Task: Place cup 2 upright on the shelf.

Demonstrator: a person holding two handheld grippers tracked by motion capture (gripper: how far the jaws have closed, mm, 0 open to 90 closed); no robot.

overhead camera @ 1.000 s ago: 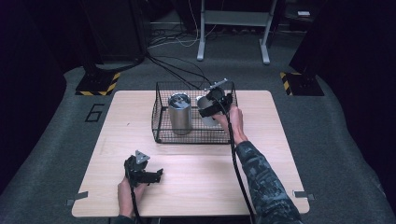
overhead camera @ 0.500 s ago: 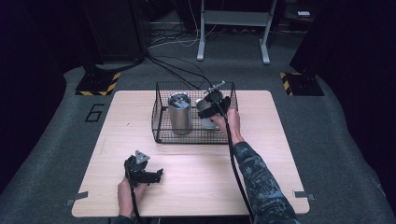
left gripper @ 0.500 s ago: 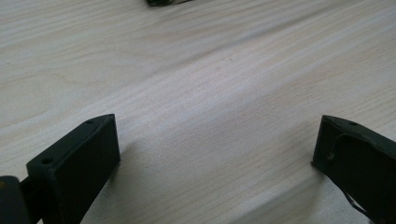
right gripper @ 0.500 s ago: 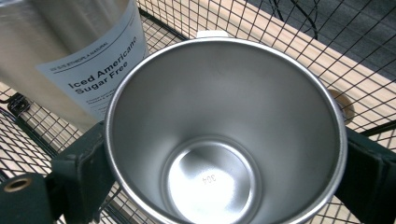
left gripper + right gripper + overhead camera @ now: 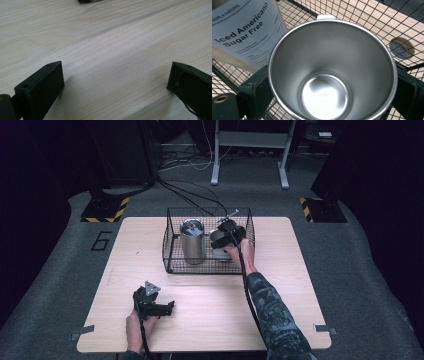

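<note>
In the high view the table [image 5: 280, 310] is evenly lit from above while the floor and the room to the left, right and far side sink into near-black, and the whole picture is soft and a little grainy. The left gripper view is bright, with soft shadows by the blurred jaws. In the right gripper view the steel cup [image 5: 332, 72] shows mild glare on its bottom and is sharp.
</note>
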